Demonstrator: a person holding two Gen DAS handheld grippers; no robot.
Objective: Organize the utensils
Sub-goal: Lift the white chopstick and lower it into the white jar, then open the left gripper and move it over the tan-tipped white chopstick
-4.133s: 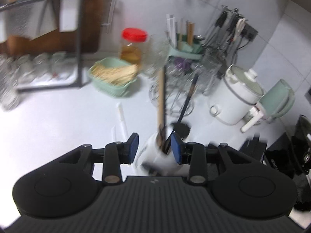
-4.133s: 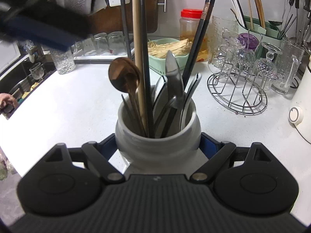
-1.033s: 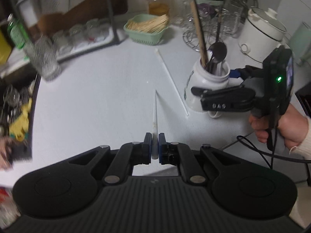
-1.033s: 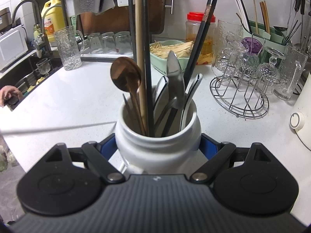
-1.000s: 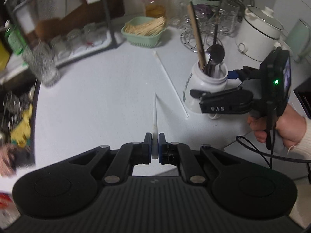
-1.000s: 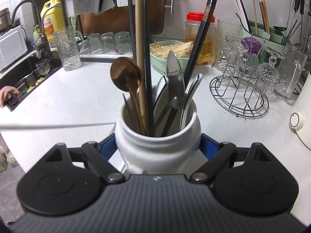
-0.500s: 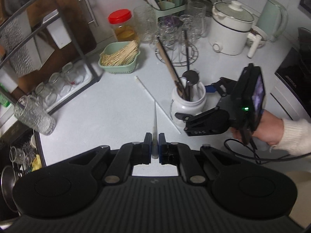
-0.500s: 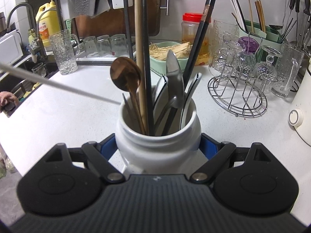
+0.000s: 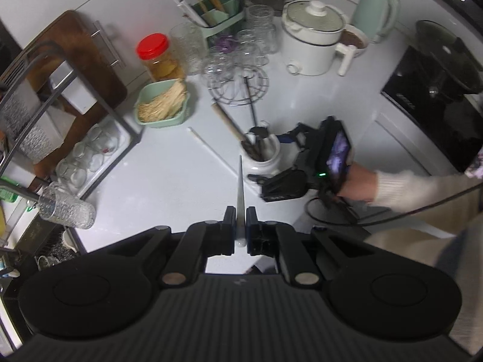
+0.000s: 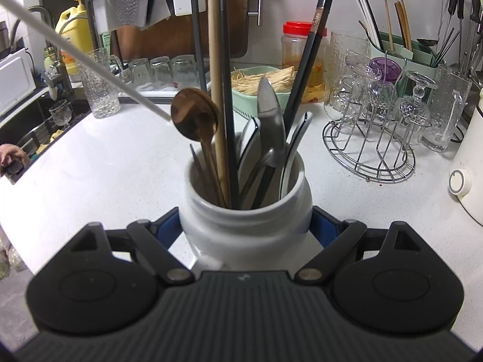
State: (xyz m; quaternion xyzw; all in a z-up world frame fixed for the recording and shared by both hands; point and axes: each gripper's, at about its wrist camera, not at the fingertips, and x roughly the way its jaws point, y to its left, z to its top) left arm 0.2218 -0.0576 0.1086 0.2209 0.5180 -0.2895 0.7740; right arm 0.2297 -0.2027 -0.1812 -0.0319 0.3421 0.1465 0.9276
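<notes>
My left gripper (image 9: 240, 230) is shut on a thin white chopstick (image 9: 240, 193), high above the counter and pointing steeply down, its tip close to the jar's mouth. The same white chopstick (image 10: 87, 63) slants in from the upper left of the right wrist view, its tip near the wooden spoon (image 10: 194, 117). My right gripper (image 10: 246, 226) is shut on the white ceramic utensil jar (image 10: 246, 226), which stands on the counter, and the jar (image 9: 261, 158) shows again from above. Chopsticks, spoons and a knife stand in it. A second white chopstick (image 9: 211, 149) lies on the counter left of the jar.
A green basket of thin sticks (image 9: 161, 104), a red-lidded jar (image 9: 157, 57), a wire glass rack (image 10: 369, 138) and a green utensil caddy (image 10: 401, 60) stand behind. A white cooker (image 9: 312, 43), kettle (image 9: 375, 10) and stove (image 9: 434, 96) sit right; a sink (image 10: 33, 129) and dish rack (image 9: 60, 120) left.
My left gripper has risen high above the counter with the white chopstick, whose tip has swung up and toward the jar. The right gripper and the jar have stayed put.
</notes>
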